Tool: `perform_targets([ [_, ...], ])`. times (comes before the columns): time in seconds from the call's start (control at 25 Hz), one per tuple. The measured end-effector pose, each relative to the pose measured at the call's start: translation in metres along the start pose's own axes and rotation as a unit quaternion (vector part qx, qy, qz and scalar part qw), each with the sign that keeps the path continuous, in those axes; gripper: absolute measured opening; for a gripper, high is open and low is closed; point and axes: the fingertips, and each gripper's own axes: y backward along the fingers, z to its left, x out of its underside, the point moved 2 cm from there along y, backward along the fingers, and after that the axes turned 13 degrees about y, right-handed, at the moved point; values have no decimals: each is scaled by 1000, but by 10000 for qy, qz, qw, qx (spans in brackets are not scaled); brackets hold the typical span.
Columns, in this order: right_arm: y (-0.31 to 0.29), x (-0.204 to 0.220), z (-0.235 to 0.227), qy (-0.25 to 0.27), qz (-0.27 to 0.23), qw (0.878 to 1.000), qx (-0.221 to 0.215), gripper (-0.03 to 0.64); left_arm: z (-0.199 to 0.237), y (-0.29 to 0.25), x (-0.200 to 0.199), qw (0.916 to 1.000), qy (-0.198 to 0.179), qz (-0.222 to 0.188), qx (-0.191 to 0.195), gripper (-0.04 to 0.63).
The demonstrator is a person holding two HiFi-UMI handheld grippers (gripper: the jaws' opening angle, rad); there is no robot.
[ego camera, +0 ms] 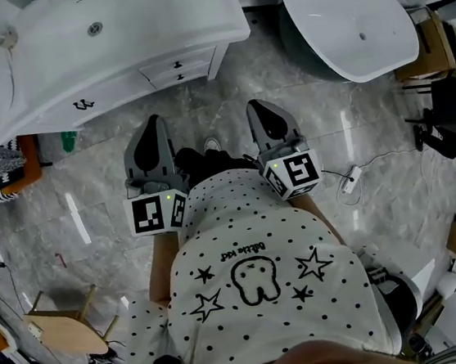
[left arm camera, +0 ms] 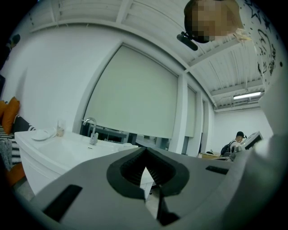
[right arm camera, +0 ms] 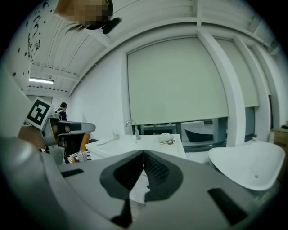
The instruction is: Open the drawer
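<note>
Drawers (ego camera: 178,64) of the white vanity (ego camera: 191,17) sit shut, contents unseen.

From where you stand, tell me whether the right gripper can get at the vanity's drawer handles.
Probably not yet. The right gripper, jaws shut, is held short of the vanity, with only floor between it and the drawer handles. Nothing blocks the path; a step closer and open jaws should do.
</note>
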Motion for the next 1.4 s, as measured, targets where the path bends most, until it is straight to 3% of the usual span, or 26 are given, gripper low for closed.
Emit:
perform_targets([
  [0.48, -15, 5, -5, -40, 51, 10000, -3, 15, 5, -17, 2, 9999, -95, 121, 65, 5],
  [1.2, -105, -31, -11, -87, 241, 9988, 414, 15, 76, -92, -36, 9988, 86, 374, 301, 5],
  [1.4, -118, -32, -11, -101, 312, 9978, 582, 15, 88, -100, -39, 9980, -65, 457, 427, 5],
])
